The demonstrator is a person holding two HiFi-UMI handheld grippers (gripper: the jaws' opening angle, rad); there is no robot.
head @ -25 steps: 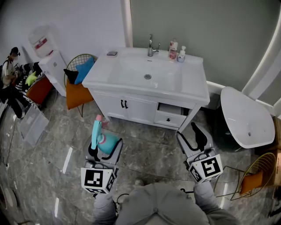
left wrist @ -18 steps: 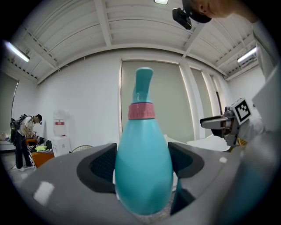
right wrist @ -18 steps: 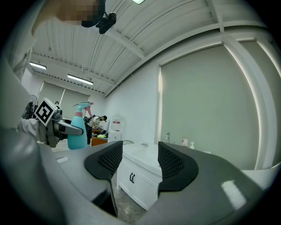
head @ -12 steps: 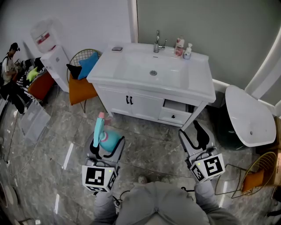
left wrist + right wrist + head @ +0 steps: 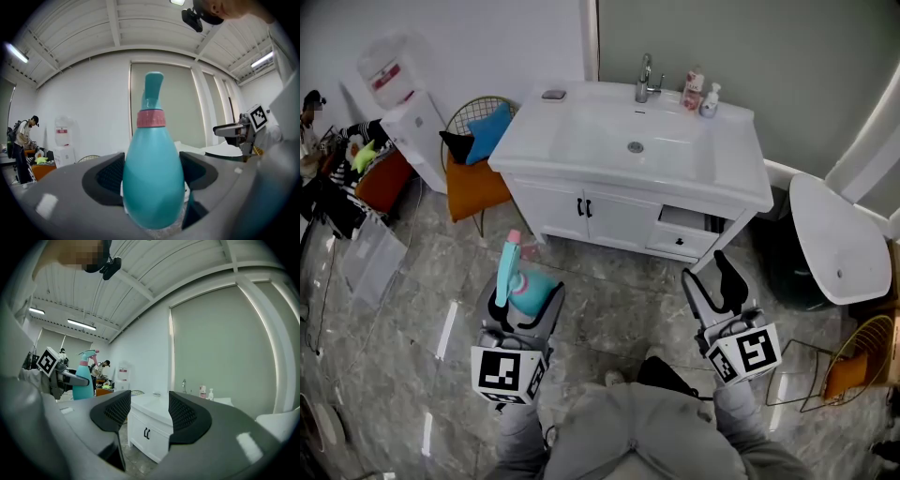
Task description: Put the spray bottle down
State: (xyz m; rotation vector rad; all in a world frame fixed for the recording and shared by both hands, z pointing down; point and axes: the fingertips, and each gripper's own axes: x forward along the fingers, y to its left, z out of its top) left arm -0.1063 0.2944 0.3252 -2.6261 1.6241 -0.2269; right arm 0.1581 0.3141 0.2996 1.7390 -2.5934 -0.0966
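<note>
Left gripper (image 5: pixel 525 305), lower left of the head view: jaws are clamping the round belly of the teal spray bottle (image 5: pixel 528 289), one pad on each flank. The bottle is being held in the air over the grey marbled floor (image 5: pixel 609 300), touching no surface.

Long axis: in the left gripper view the bottle (image 5: pixel 152 183) is running straight up the middle of the frame, pink collar (image 5: pixel 151 118) above the belly, spray head on top. In the head view the same axis is pointing away from the gripper toward the upper left, pink nozzle tip (image 5: pixel 514 237) leading.

Right gripper (image 5: pixel 714 281), lower right: jaws are standing apart with nothing between them; in its own view (image 5: pixel 147 416) the gap is framing the white vanity (image 5: pixel 150 420).

Further out, the vanity (image 5: pixel 581 202) is sitting at upper centre, with a faucet (image 5: pixel 645 77) and two small bottles (image 5: pixel 701 92) at its back edge. An orange chair (image 5: pixel 473 192) is standing left of it.

Hard to make out: the bottle's base is disappearing behind the left gripper's body, and its trigger is showing only edge-on in that view. The person's torso is being cut off by the bottom edge.
</note>
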